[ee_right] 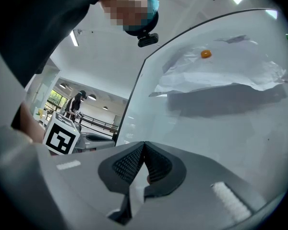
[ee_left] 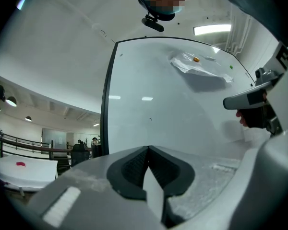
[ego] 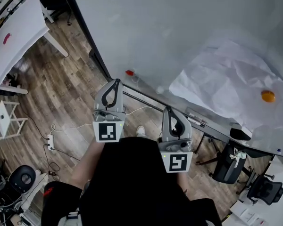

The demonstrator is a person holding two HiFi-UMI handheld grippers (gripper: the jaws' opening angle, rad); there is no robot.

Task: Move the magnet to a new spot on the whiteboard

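Note:
An orange magnet [ego: 268, 96] pins a crumpled white paper sheet [ego: 226, 74] to the whiteboard [ego: 179, 22], far right of both grippers. It also shows in the left gripper view as the orange magnet [ee_left: 196, 59] and in the right gripper view as the orange magnet [ee_right: 206, 54] on the paper [ee_right: 221, 75]. My left gripper [ego: 114, 84] is shut and empty, its tip near the board's lower edge by a small red object [ego: 129, 72]. My right gripper [ego: 168, 111] sits beside it, shut, with nothing clearly held. Both point at the board without touching it.
The board's tray [ego: 198, 119] runs along its lower edge. A white table [ego: 14, 32] stands at the left. A power strip [ego: 50, 141] and cable lie on the wood floor. Black chairs [ego: 226, 166] stand under the board's right end. A small green dot [ee_left: 231, 67] is on the board.

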